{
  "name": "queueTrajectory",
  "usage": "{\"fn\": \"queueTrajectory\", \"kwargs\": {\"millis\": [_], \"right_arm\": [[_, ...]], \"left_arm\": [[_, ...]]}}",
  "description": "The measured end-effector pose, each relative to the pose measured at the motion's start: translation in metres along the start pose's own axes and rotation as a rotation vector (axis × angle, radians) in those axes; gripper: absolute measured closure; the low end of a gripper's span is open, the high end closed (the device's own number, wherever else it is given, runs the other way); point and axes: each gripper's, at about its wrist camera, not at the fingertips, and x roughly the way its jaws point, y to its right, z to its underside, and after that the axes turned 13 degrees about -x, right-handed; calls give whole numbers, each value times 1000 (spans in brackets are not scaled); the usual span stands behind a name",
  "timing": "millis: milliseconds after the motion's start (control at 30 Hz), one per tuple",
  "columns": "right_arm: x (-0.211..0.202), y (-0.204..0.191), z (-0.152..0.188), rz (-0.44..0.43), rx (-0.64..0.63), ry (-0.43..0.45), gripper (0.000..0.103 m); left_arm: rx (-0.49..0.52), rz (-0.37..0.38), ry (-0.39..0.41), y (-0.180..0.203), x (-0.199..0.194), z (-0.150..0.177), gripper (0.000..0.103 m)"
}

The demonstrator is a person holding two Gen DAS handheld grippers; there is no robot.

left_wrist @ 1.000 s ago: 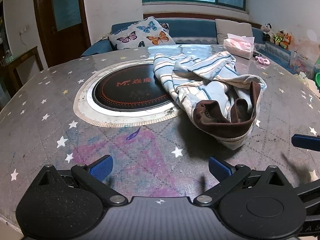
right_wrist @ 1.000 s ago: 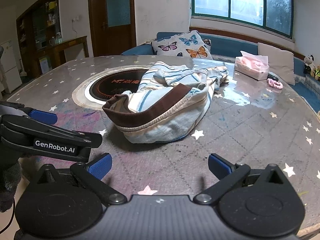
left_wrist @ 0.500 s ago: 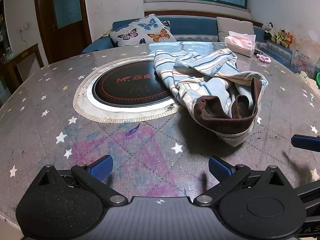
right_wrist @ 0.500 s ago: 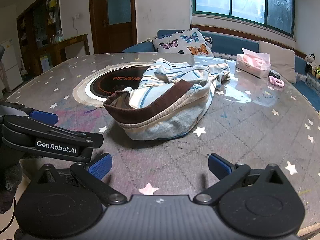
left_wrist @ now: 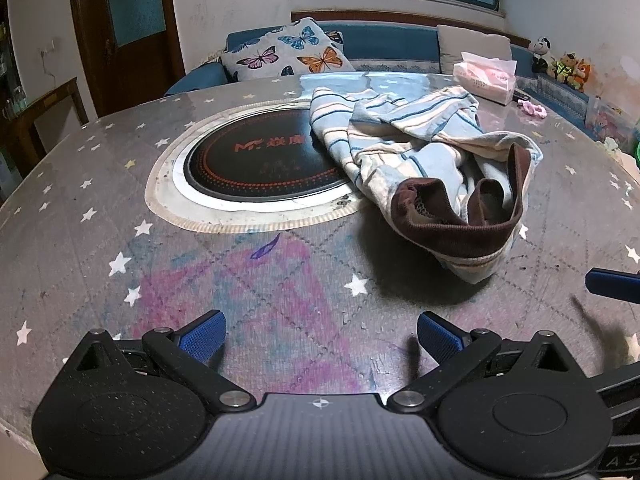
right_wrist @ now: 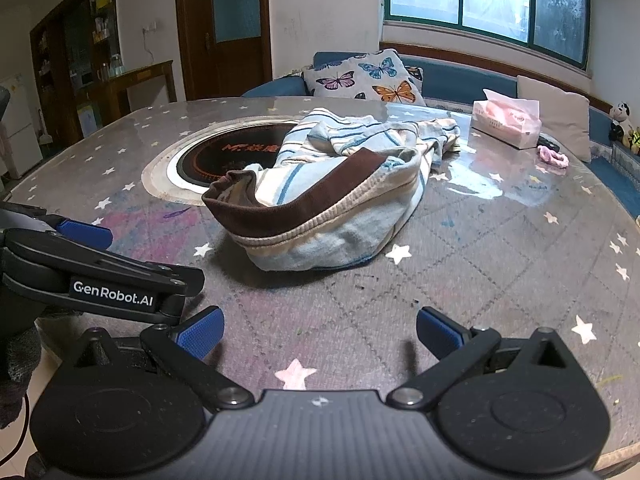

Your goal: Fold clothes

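Observation:
A crumpled striped garment in blue and cream with a brown waistband lies in a heap on the round table, partly over the black cooktop disc. In the right wrist view the same garment sits straight ahead, its brown waistband facing me. My left gripper stands open above the table's near part, short of the cloth. My right gripper is open too, empty, a little way from the heap. The left gripper's arm shows at the right view's left edge.
A pink tissue box and a small pink item sit at the far right of the table. A butterfly cushion lies on the blue sofa behind. A wooden door and a side cabinet stand to the left.
Both grippers have shifted only slightly, the view of the garment drifting a little nearer. The garment lies as before and both stay open.

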Motion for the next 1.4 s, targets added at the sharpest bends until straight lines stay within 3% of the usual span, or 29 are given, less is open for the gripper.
{"fn": "queueTrajectory", "kwargs": {"millis": [433, 667, 1400], "right_arm": [[13, -2, -6, -4, -4, -23, 0], [36, -8, -31, -2, -3, -39, 0], [42, -5, -44, 4, 2, -45, 0]], "left_arm": [[2, 0, -18, 1, 5, -3, 0], [2, -1, -26, 2, 8, -5, 0], [1, -4, -40, 3, 16, -15, 0]]}}
